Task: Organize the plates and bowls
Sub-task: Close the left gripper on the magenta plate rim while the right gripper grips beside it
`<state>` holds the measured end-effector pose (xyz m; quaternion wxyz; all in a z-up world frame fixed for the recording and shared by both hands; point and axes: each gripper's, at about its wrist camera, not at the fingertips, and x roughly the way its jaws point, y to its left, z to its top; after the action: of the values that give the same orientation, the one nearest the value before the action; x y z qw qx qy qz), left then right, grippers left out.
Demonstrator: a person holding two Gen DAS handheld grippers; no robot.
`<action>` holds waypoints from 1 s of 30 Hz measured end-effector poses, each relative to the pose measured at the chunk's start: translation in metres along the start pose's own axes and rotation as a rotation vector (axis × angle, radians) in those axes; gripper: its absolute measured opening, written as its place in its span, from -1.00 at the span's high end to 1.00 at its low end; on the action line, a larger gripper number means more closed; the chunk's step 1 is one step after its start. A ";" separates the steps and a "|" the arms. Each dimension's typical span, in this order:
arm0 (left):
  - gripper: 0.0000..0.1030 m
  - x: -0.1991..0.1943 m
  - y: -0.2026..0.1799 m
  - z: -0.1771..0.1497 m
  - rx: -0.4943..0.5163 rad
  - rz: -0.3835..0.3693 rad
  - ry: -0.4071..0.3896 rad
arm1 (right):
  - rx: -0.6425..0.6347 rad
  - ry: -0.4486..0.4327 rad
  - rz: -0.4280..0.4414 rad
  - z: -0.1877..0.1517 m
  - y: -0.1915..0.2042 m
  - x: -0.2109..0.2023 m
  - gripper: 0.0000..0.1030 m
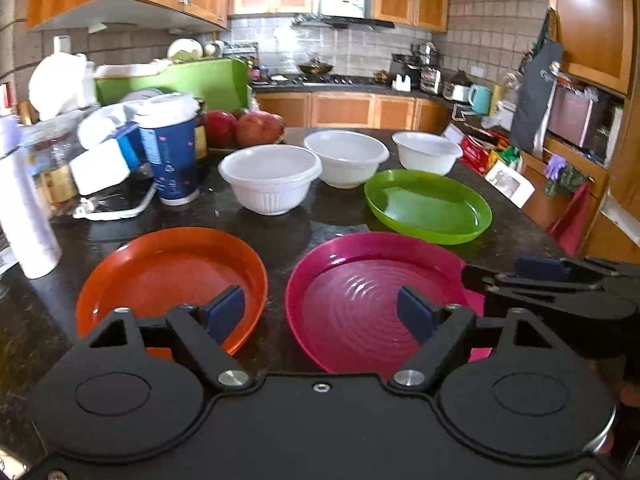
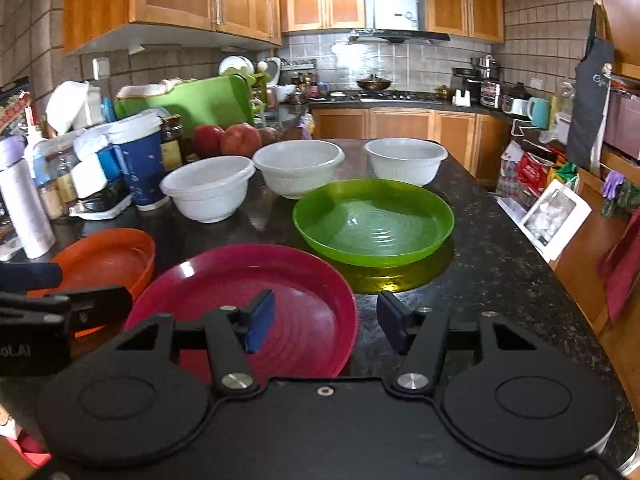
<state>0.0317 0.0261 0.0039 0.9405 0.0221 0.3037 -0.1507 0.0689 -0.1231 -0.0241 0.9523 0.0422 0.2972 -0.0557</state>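
While both grippers hang low over the near end of the dark speckled stone counter (image 2: 500, 264), neither has hold of anything. The left gripper (image 1: 320, 312) stands wide apart, its blue pads straddling the strip of bare counter between the round orange plastic plate (image 1: 172, 276) on its left and the round magenta plastic plate (image 1: 360, 300) on its right; one pad hangs over each plate's inner rim. The right gripper (image 2: 326, 322) is parted less widely, and the magenta plate's right edge (image 2: 352, 308) lies between its pads, though they do not press on it. Just ahead of it sits the round translucent green plastic plate (image 2: 374, 222), apart from the magenta one. Beyond the plates, three white ribbed plastic bowls (image 2: 208, 190) stand in a row across the counter, upright, the left two nearly touching.

Open counter runs to the right of the green plate as far as the counter's right edge. To the left, a blue paper cup with a white lid (image 1: 172, 152), white boxes and a pale bottle (image 1: 24, 208) crowd the counter's side. Writing on the cup and boxes is too blurred to read.
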 end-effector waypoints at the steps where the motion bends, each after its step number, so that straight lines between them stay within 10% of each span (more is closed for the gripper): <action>1: -0.49 0.004 0.000 0.000 0.007 -0.001 0.011 | 0.005 0.003 -0.007 0.001 0.000 0.003 -0.12; 10: -0.08 0.026 -0.001 -0.004 0.028 -0.041 0.105 | -0.004 0.043 -0.041 0.001 -0.001 0.020 0.20; 30: 0.10 0.048 0.005 -0.004 0.003 0.009 0.174 | -0.004 0.096 -0.058 0.005 -0.004 0.042 0.60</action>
<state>0.0677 0.0180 -0.0278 0.9112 0.0376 0.3839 -0.1445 0.1057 -0.1314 -0.0443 0.9349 0.0343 0.3440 -0.0806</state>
